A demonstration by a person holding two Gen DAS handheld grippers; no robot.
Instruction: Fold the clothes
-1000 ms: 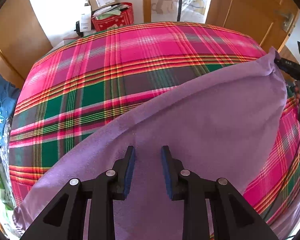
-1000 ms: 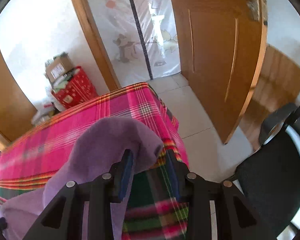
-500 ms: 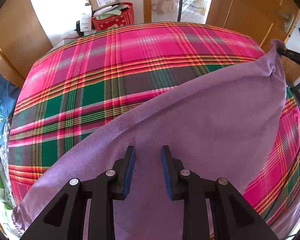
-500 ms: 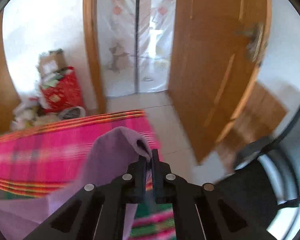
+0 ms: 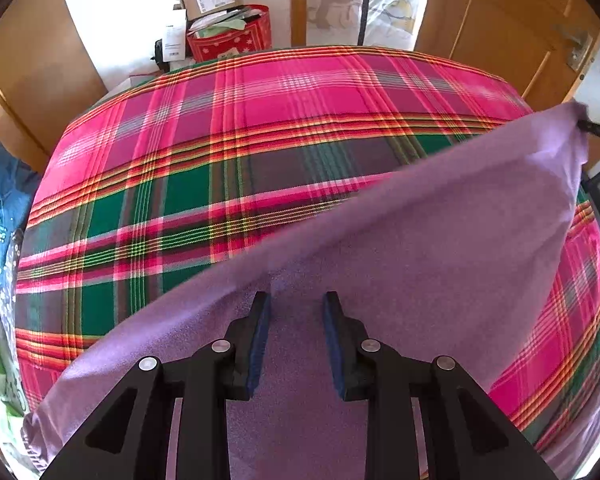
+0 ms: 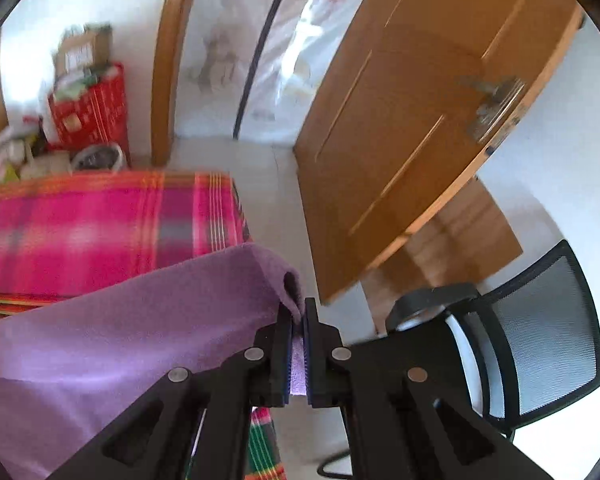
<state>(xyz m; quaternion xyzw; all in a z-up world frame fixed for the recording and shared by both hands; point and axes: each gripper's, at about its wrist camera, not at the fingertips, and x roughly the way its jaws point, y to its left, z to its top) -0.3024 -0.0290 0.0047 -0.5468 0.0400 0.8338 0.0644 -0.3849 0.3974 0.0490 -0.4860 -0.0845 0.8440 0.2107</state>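
- Right claw (image 6: 299, 312) is clenched on a corner of the purple cloth (image 6: 140, 328), lifting it off the plaid-covered bench (image 5: 220, 140)
- Left claw (image 5: 296, 312) hovers released over the cloth's near part, seemingly not gripping it
- Black mesh chair (image 6: 540, 344) stands right

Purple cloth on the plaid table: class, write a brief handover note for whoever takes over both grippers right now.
Right gripper: shut on a corner of the purple cloth, lifted off the plaid table cover.
Left gripper: jaws apart over the cloth's near part, pressing nothing.
Done: one corner gripped and raised; the rest still lies spread.
Left: grip a second corner with the left gripper, probably, then make the first fold. No fold yet.
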